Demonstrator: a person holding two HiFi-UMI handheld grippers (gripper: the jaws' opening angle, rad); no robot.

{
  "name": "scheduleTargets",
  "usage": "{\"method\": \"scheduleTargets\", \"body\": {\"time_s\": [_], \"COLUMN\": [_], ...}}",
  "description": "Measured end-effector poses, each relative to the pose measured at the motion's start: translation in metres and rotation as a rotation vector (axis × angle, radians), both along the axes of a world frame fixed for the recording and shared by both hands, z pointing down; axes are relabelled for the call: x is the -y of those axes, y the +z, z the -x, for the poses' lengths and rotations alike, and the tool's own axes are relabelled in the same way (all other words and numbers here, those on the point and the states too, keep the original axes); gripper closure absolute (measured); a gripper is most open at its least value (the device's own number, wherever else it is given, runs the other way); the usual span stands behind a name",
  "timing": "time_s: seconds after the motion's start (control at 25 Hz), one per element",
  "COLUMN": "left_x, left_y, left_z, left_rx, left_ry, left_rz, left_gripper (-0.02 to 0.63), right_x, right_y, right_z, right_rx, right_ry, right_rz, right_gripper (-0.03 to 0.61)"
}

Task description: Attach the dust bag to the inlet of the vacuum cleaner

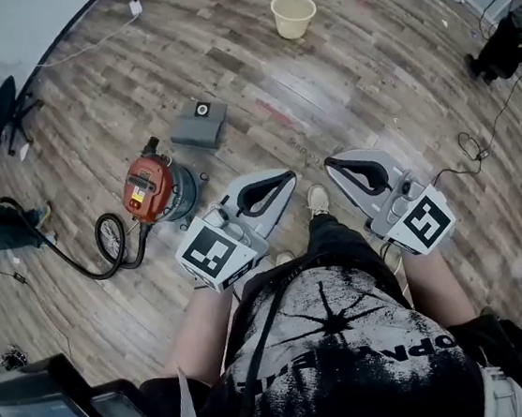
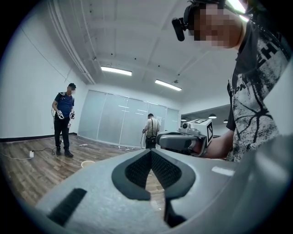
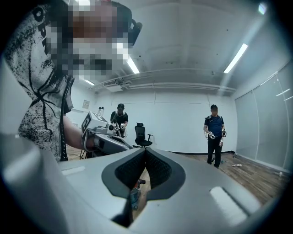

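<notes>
Closed on nothing, both of them: left tool (image 1: 284, 180) and right tool (image 1: 333, 165) side by side at lower centre of the head view, tips pointing up the frame over the wooden floor (image 1: 366, 67). Left of them, the red-topped vacuum cleaner (image 1: 153, 190) with its black hose (image 1: 106, 250) at mid-left; just above it and apart, what looks to be the flat grey dust bag (image 1: 200, 123), round opening up. Probably best to open the jaws before reaching down, pinch the bag by an edge clear of that opening, and steady the vacuum cleaner with the other tool — inlet not made out from here.
</notes>
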State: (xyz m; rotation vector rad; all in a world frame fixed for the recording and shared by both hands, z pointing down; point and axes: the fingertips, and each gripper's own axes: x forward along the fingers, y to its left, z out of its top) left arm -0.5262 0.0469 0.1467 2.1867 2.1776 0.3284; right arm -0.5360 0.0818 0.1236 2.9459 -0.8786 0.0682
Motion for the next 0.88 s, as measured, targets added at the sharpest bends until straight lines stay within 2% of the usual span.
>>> {"method": "scheduleTargets", "body": {"time_s": [0.16,0.28,0.4,0.56,0.88], "left_x": [-0.024,-0.048,-0.07,-0.106,-0.18], "left_y": [-0.003,-0.005,-0.009,-0.011,-0.008], "left_z": [-0.032,-0.063,-0.087,-0.114,-0.161], "left_rx": [-0.002,-0.039,-0.046,-0.045,-0.065], "left_ry": [-0.053,-0.091,-0.12,-0.156,-0.176], "left_rz": [0.001,-0.037,-0.015,0.001,-0.026], "left_gripper": [0.609,0.609,0.609,0.609,0.609], "right_x": [-0.025,-0.054,-0.074,-0.101,-0.168], "right_y": [0.004,-0.001,-0.006,-0.003,-0.001], "right_z": [-0.032,-0.068,-0.095,-0.118,-0.159], "right_rx": [0.02,0.023,0.003,0.002,-0.037], "right_ry": [-0.057,-0.086,-0.121,-0.174,-0.205], "right_rz": [0.007,-0.006,-0.007,0.007,-0.056], "right_gripper": [0.572,0.571,0.572,0.572,0.572]}}
